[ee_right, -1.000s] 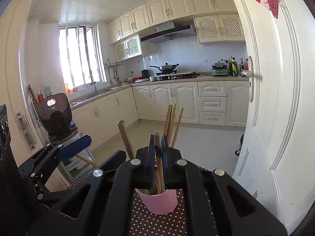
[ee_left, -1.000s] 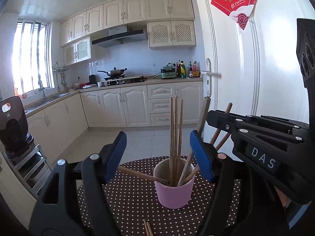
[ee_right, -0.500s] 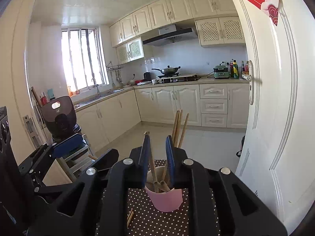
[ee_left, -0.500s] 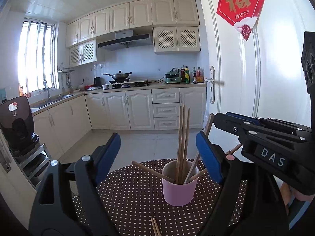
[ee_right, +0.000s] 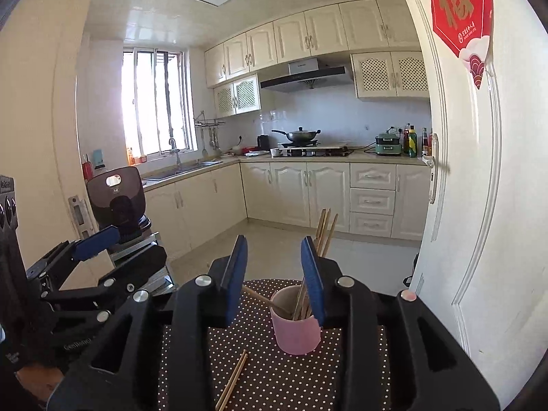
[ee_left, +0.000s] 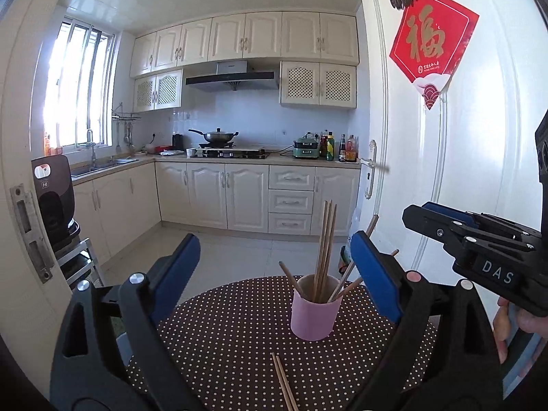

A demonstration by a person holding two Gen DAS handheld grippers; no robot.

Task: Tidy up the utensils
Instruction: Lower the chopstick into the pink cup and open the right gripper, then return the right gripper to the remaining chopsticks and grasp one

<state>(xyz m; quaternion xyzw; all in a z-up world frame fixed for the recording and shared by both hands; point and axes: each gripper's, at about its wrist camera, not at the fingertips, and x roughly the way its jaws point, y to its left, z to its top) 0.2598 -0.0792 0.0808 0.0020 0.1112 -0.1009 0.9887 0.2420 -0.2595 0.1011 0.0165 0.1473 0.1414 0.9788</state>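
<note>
A pink cup [ee_left: 315, 315] stands on the brown polka-dot table [ee_left: 222, 335] and holds several wooden chopsticks [ee_left: 325, 239], some upright, some leaning. The cup also shows in the right wrist view [ee_right: 297, 332]. Two loose chopsticks [ee_left: 282, 382] lie on the cloth in front of the cup, also visible in the right wrist view [ee_right: 233, 380]. My left gripper [ee_left: 274, 257] is open and empty, held back from the cup. My right gripper [ee_right: 274, 260] is open and empty, above and behind the cup; it shows from the side in the left wrist view [ee_left: 472, 233].
A white door [ee_left: 445, 154] with a red paper decoration [ee_left: 431, 41] stands close on the right. A dark appliance [ee_left: 53, 191] sits on a metal rack at left. Kitchen cabinets [ee_left: 239, 195] and floor lie beyond the table's far edge.
My right gripper has opened, letting go of the chopstick it held over the cup, and pulled back. Both grippers have drawn away from the cup and tilted up.
</note>
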